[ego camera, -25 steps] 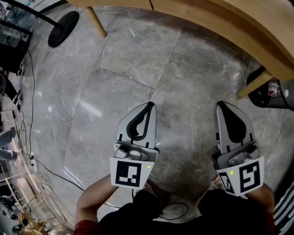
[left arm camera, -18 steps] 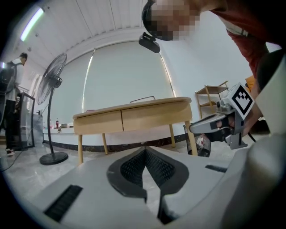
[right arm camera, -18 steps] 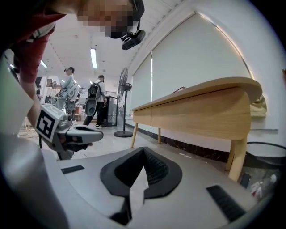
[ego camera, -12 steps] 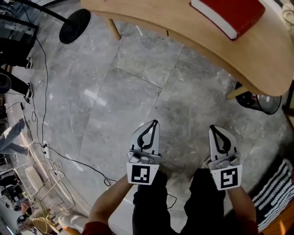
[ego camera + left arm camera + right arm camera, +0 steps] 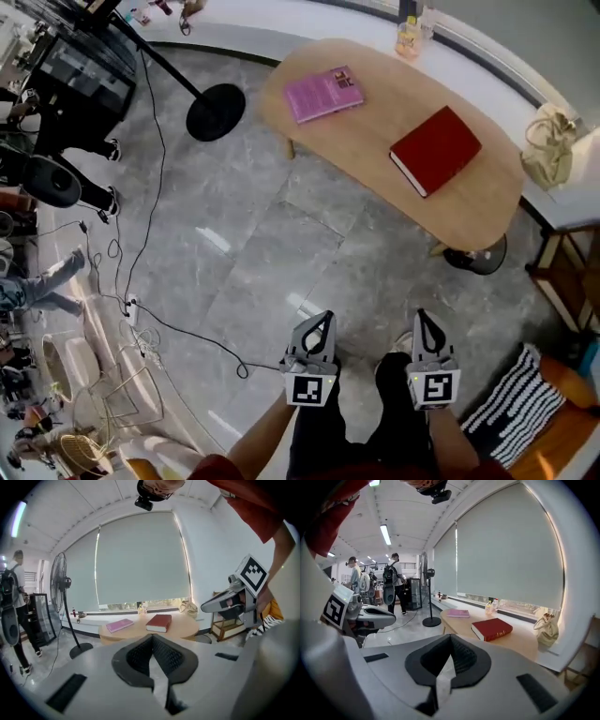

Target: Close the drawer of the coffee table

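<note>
Coffee table [image 5: 375, 112] stands beyond left tongs [image 5: 323, 321], right tongs [image 5: 422, 319].

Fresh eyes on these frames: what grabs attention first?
The oval wooden coffee table at upper centre, with a red book toward its right end and a pink book toward its left. Then the left tool and right tool, both shut and empty, side by side over the grey floor near the bottom edge.

The oval wooden coffee table [image 5: 380, 112] is pale honey, one hardback book [image 5: 436, 150] on it deep red, the thin book [image 5: 323, 94] pink. The stone floor [image 5: 272, 253] is grey with paler veining. The light grey left gripper [image 5: 323, 321] and right gripper [image 5: 421, 319] bear black-and-white square markers, and the floor mat [image 5: 511, 408] is striped black and white.
</note>
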Action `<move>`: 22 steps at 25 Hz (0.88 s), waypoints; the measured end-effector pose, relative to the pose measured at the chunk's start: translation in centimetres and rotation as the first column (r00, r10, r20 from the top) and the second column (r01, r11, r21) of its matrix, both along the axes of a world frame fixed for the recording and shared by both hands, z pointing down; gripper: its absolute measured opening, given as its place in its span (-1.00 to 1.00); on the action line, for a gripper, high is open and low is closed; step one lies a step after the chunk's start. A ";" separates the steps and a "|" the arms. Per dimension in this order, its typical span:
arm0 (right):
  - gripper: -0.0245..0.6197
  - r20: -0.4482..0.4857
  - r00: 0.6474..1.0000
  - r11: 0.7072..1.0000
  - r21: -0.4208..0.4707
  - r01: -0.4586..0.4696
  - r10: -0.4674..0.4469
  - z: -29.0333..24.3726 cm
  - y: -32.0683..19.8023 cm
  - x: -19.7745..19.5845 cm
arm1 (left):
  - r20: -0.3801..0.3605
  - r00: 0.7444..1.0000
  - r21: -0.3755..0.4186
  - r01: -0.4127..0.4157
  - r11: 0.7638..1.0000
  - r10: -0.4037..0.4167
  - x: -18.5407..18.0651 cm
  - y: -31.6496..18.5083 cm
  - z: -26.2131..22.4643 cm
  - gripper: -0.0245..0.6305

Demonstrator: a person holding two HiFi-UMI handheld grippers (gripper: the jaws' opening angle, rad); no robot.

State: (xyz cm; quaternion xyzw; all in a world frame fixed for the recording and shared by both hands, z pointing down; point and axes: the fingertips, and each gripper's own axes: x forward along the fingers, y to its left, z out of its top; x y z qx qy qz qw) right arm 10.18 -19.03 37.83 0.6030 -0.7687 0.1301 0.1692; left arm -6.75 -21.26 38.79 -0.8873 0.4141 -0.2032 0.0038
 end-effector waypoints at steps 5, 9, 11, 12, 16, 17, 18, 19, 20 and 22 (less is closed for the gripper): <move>-0.93 -0.029 1.000 1.000 -0.010 0.003 -0.004 -11.5 0.4 0.3 | -0.065 0.991 0.014 0.119 0.993 -0.117 -1.4 0.5 -12.1 -0.90; -0.93 -0.053 0.999 0.999 0.040 0.000 0.002 -19.4 0.4 0.6 | -0.123 0.976 0.018 0.185 0.983 -0.181 -2.5 0.4 -20.2 -0.90; -0.93 -0.058 0.998 0.998 0.055 -0.018 0.021 -22.6 0.4 0.5 | -0.154 0.963 0.018 0.226 0.974 -0.221 -3.9 0.3 -23.5 -0.90; -0.93 -0.074 0.997 0.997 0.075 -0.028 0.034 -24.4 0.4 0.6 | -0.173 0.955 0.022 0.246 0.969 -0.239 -4.5 0.3 -25.0 -0.90; -0.93 -0.063 0.997 0.977 0.211 -0.027 0.041 -33.4 -1.6 -0.2 | -0.199 0.945 0.127 0.287 0.949 -0.259 -6.9 -1.8 -32.7 -0.90; -0.93 -0.044 0.998 0.970 0.240 -0.023 0.035 -35.6 -1.7 -0.4 | -0.205 0.946 0.150 0.285 0.947 -0.253 -7.2 -1.8 -34.5 -0.90; -0.93 -0.032 0.999 0.963 0.271 -0.018 0.028 -37.7 -1.9 -0.5 | -0.215 0.946 0.176 0.282 0.943 -0.243 -7.5 -1.9 -36.3 -0.90; -0.93 -0.024 0.999 0.952 0.306 -0.012 0.021 -39.7 -2.1 -0.7 | -0.223 0.948 0.212 0.275 0.938 -0.228 -7.7 -1.9 -38.2 -0.90; -0.93 -0.021 1.000 0.939 0.345 -0.004 0.012 -41.5 -2.3 -0.9 | -0.230 0.951 0.262 0.266 0.928 -0.208 -8.0 -1.9 -40.1 -0.90; -0.93 -0.025 1.000 0.906 0.423 0.011 0.000 -44.7 -2.2 -1.4 | -0.261 0.952 0.380 0.255 0.889 -0.161 -8.3 -1.5 -43.9 -0.90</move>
